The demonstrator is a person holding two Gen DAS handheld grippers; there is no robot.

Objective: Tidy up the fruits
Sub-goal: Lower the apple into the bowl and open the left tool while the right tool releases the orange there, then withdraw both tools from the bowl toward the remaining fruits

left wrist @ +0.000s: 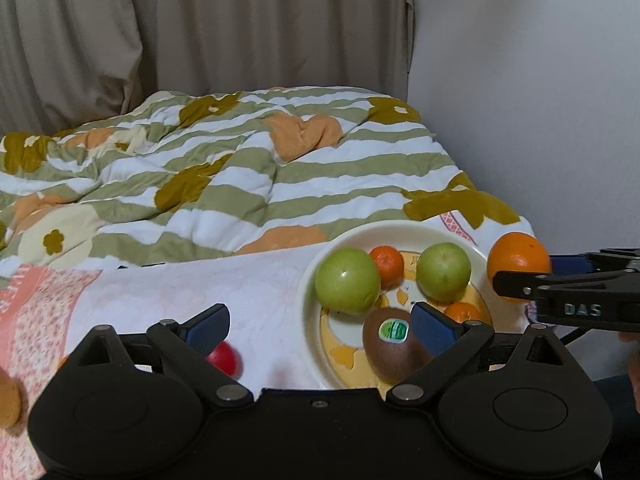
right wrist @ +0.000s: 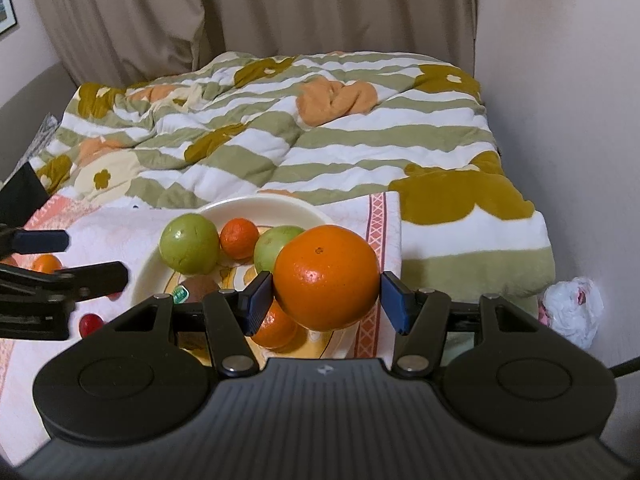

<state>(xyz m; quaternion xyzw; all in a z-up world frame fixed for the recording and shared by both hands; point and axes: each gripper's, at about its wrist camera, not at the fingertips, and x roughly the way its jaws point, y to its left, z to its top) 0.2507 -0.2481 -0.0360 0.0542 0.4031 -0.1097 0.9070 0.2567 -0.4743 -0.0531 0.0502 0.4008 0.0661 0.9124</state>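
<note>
Pinching a large orange (right wrist: 326, 278), the right gripper (right wrist: 326, 300) hangs above the plate (right wrist: 264, 206). The left gripper (left wrist: 320, 330) has its jaws spread, empty, beside the plate's kiwi (left wrist: 390, 342).

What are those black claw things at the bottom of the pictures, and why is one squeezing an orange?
A person holds one grabbing tool in each hand. Each tool carries a camera looking along its two fingers, so there is one picture per hand. The right tool is gripping a big orange between its blue pads, held up over the plate. The left tool is open and holds nothing. They are tidying fruit on a bed. The plate sits on a pink cloth and holds two green apples, a kiwi with a sticker and small tangerines. A small red fruit lies beside the plate.
</note>
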